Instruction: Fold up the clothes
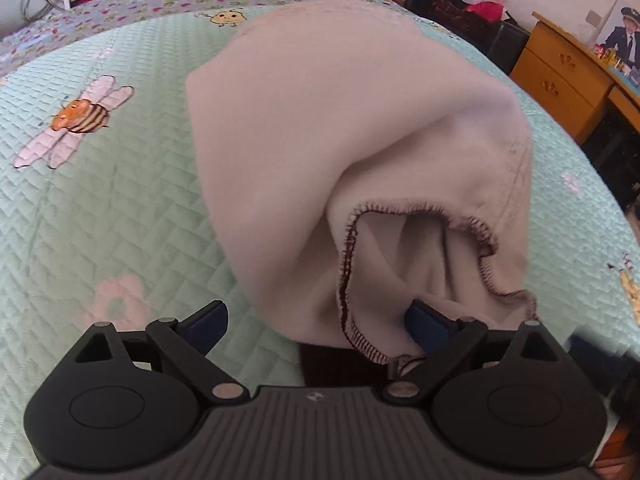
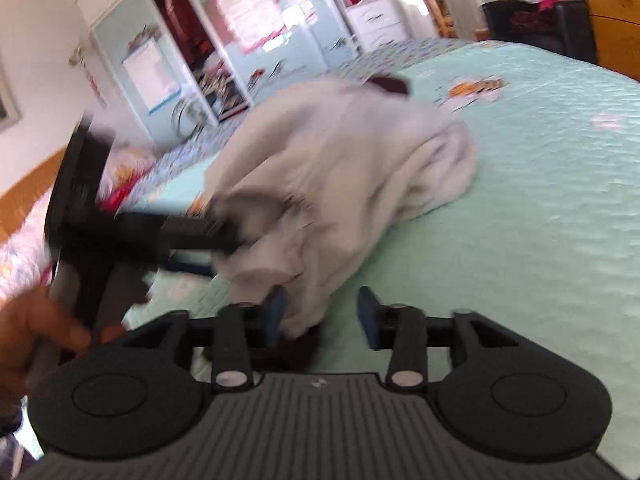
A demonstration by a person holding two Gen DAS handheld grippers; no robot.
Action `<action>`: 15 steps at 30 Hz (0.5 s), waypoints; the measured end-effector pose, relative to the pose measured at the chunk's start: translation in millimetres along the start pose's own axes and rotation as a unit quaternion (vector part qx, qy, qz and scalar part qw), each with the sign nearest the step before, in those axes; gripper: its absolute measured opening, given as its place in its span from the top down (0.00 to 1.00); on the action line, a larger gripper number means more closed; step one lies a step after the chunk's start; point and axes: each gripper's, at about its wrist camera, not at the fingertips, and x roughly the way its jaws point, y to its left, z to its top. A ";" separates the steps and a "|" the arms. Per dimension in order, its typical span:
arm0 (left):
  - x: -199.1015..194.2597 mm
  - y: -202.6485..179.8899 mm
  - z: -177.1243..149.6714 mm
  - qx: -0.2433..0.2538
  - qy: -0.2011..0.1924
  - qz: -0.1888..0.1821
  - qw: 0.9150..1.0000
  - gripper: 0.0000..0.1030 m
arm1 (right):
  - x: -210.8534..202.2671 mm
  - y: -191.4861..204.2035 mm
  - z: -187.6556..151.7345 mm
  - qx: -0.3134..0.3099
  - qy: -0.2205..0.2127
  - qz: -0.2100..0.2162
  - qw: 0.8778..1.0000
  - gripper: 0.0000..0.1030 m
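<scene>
1. Our left tongs (image 1: 316, 322) stand apart, the garment (image 1: 340, 152) on the bed (image 1: 100, 220) bunched between them, ready for gripping.
2. Our right tongs (image 2: 322, 316) gape, unclamped, the cloth's edge beside the left pad.

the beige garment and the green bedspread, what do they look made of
Beige garment: soft matte knit, probably fleece or cotton jersey; fuzzy surface, dark overlock stitching along its raw edge. Green bedspread: quilted fabric, likely cotton or polyester; stitched zigzag ridges, bee pictures.
</scene>
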 end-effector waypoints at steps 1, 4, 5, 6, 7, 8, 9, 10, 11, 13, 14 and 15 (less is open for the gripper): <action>-0.4 2.1 -0.5 0.000 0.000 0.003 1.000 0.04 | -2.7 -9.2 10.9 0.003 -0.016 -0.015 1.000 0.54; -1.5 8.6 -1.9 0.002 0.001 0.013 1.000 0.04 | 1.7 -45.4 53.0 0.056 -0.067 -0.016 0.996 0.51; -1.9 10.5 -2.4 0.002 0.002 0.016 1.000 0.03 | 9.6 -56.5 68.4 0.067 -0.073 -0.022 0.995 0.44; -2.3 10.8 -3.5 0.001 0.002 0.017 1.000 0.03 | 25.3 -65.4 83.4 0.055 -0.064 -0.041 0.996 0.42; -3.2 11.2 -6.4 0.002 0.001 0.018 1.000 0.03 | 42.0 -69.6 95.6 0.035 -0.058 -0.065 0.996 0.42; -4.3 10.5 -8.2 0.006 -0.001 0.022 1.000 0.03 | 59.3 -74.0 107.6 0.013 -0.051 -0.087 0.995 0.42; -5.4 9.6 -10.2 0.011 -0.003 0.027 1.000 0.02 | 79.1 -79.7 118.4 -0.007 -0.042 -0.099 0.994 0.42; -6.7 8.2 -12.5 0.018 -0.005 0.031 0.999 0.02 | 95.9 -85.5 126.2 -0.003 -0.039 -0.107 0.994 0.42; -7.0 7.8 -13.6 0.022 -0.007 0.034 0.999 0.02 | 112.6 -91.4 133.6 0.003 -0.035 -0.112 0.993 0.42; -6.7 9.4 -14.7 0.020 -0.005 0.035 0.999 0.01 | 141.6 -101.8 142.9 0.014 -0.024 -0.120 0.992 0.43; -5.8 10.9 -14.6 0.017 -0.004 0.034 0.999 0.01 | 154.4 -106.3 146.3 0.017 -0.019 -0.132 0.991 0.43; -5.7 11.6 -14.8 0.015 -0.003 0.034 0.999 0.00 | 166.0 -110.5 147.2 0.019 -0.010 -0.145 0.989 0.43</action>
